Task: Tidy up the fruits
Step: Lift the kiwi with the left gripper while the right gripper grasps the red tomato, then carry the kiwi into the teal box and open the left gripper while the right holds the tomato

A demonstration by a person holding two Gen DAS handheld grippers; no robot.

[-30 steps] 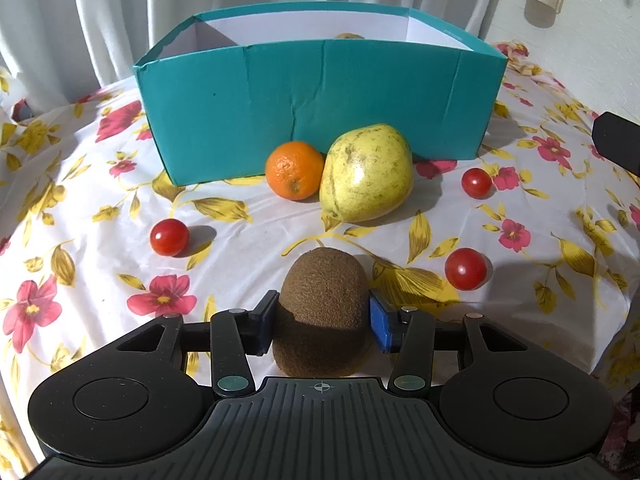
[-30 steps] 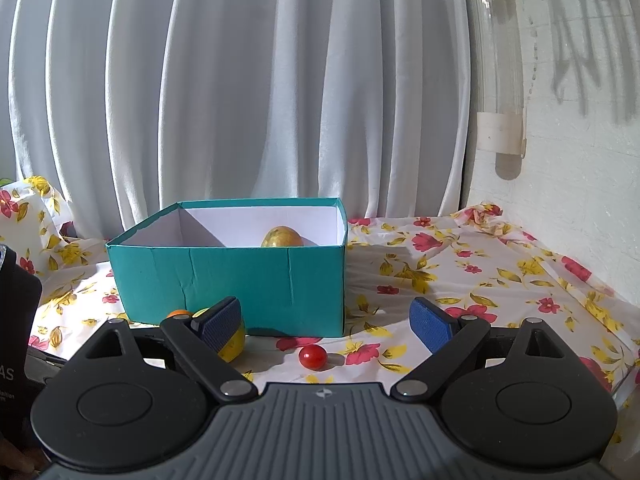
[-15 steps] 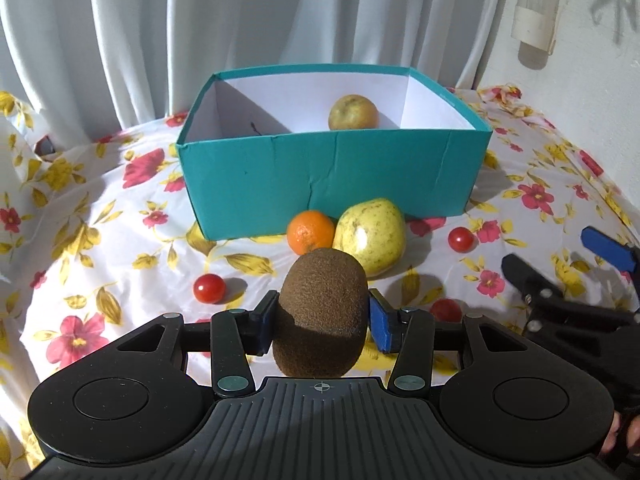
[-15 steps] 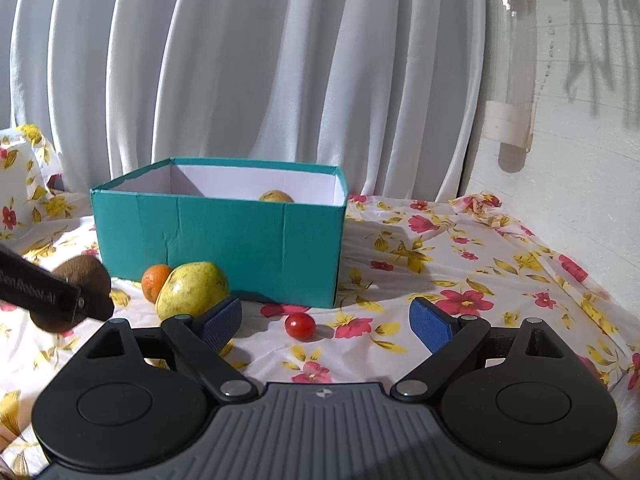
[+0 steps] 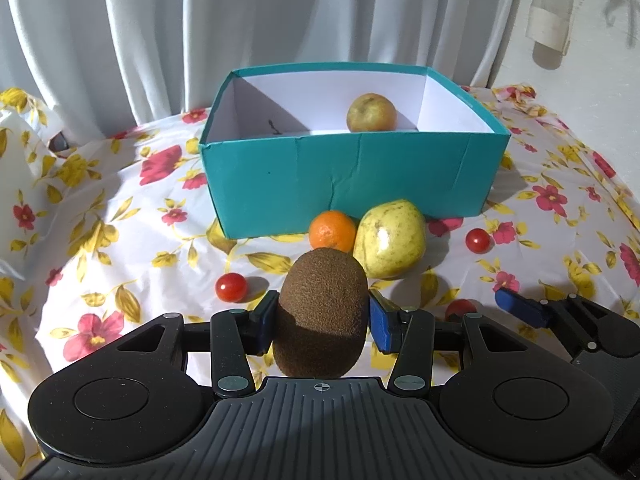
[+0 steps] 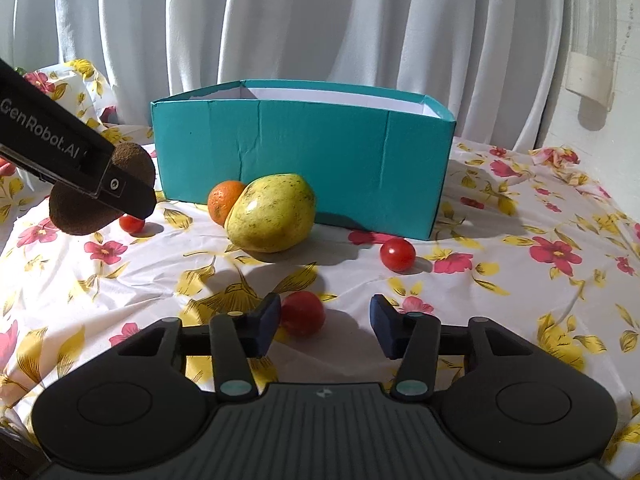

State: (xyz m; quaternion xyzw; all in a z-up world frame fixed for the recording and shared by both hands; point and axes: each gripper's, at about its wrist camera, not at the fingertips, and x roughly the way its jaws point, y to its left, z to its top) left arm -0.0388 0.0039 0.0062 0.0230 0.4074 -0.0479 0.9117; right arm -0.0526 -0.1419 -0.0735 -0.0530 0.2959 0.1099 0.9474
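1. Your left gripper (image 5: 322, 320) has its fingers (image 5: 265, 322) clamped on the kiwi (image 5: 322, 312), one blue pad on each flank, and the fruit hangs clear of the worktop (image 5: 120, 240). Keep that squeeze even; I judge the fuzzy skin grips well, so no more force is needed.
2. Your right gripper (image 6: 323, 322) has its fingers (image 6: 266, 320) apart but closing around a cherry tomato (image 6: 302, 314). The tomato sits hard against the left pad, with a gap to the right one.
3. Centre the tomato between the pads as you close, or it will likely roll away.
4. Close gently: I judge it soft and slippery.
5. The teal box (image 5: 352, 176) stands at the far side, with one yellowish fruit (image 5: 372, 113) inside.
6. Carry the kiwi over the near wall, clearing the orange (image 5: 332, 230) and the mango (image 5: 390, 238) just before it.
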